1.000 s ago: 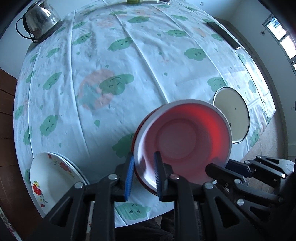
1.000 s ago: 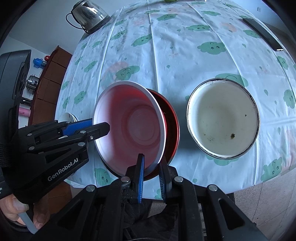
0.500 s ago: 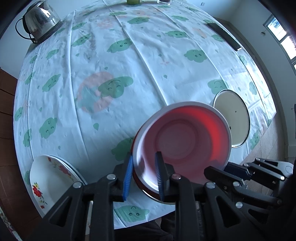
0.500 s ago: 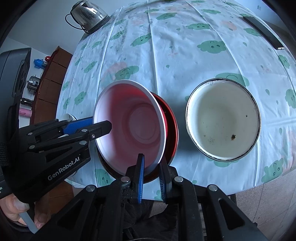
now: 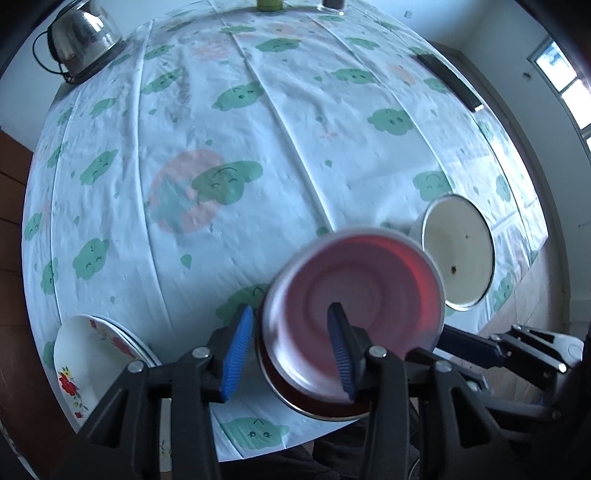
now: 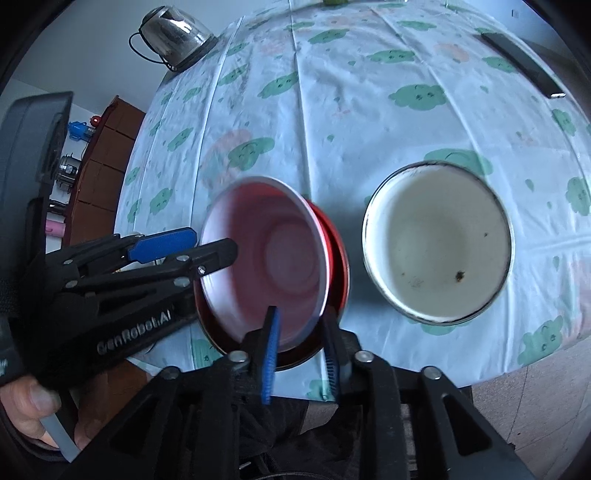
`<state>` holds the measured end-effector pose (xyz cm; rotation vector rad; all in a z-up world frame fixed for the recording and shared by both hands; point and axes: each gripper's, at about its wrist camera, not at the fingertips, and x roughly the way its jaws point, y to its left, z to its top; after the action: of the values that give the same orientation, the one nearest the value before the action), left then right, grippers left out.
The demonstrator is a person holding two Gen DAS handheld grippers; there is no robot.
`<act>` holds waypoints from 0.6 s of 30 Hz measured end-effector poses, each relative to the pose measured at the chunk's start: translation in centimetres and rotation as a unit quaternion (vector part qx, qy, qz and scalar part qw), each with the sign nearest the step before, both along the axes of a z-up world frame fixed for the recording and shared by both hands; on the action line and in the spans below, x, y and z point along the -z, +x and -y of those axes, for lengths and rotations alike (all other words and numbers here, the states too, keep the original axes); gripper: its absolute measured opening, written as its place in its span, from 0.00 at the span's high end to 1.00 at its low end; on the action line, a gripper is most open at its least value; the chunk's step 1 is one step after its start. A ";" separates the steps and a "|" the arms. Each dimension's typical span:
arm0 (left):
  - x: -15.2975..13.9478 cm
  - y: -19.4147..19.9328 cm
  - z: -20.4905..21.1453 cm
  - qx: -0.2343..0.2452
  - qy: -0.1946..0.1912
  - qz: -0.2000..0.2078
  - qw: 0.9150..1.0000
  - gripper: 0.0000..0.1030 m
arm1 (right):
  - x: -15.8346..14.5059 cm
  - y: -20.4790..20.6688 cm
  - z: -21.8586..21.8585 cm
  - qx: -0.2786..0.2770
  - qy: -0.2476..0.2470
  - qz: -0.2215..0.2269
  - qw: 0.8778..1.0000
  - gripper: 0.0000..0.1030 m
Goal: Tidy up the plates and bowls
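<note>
I count two red bowls nested at the near edge of the table: the upper red bowl (image 5: 373,291) (image 6: 269,266), white outside and red inside, sits tilted in the lower red bowl (image 5: 325,410) (image 6: 336,258), its mouth facing up and tipped toward me, blurred in both views. One cream enamel bowl (image 5: 458,254) (image 6: 439,243) stands upright just beside them toward the right edge, mouth up, with a few dark specks inside. At the near left corner lie flowered plates (image 5: 88,354); I see at least two rims stacked, though I cannot tell the exact count.

My left gripper (image 5: 291,354) (image 6: 207,245) points down over the left rim of the upper red bowl; its jaws are opening, one blue pad outside the wall and one inside, and the pads no longer press on it. My right gripper (image 6: 301,350) (image 5: 461,341) straddles the near rim of the same bowl, jaws opening too, the rim between the pads with a gap showing.

Farther off I count one glass kettle (image 5: 79,37) (image 6: 173,33) at the far left corner and one dark flat remote-like bar (image 5: 448,81) (image 6: 524,62) near the far right edge of the cloud-print tablecloth (image 5: 258,166) (image 6: 369,122).
</note>
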<state>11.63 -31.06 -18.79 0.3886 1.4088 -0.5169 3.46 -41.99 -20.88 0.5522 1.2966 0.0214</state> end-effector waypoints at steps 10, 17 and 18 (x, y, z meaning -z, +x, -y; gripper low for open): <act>0.3 0.2 0.1 -0.009 0.006 0.004 1.000 0.58 | -0.6 -0.8 1.4 0.021 0.002 0.017 1.000 0.49; 0.3 0.7 -1.2 -0.038 0.013 0.009 0.999 0.55 | -1.7 -0.1 1.5 0.039 -0.018 0.069 0.997 0.49; 0.3 0.8 -1.5 -0.045 0.014 0.009 0.999 0.54 | -1.6 0.1 1.6 0.041 -0.018 0.074 0.996 0.49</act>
<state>12.45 -29.59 -19.12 0.3510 1.4107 -0.4199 3.53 -43.59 -19.25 0.5620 1.1282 -0.0289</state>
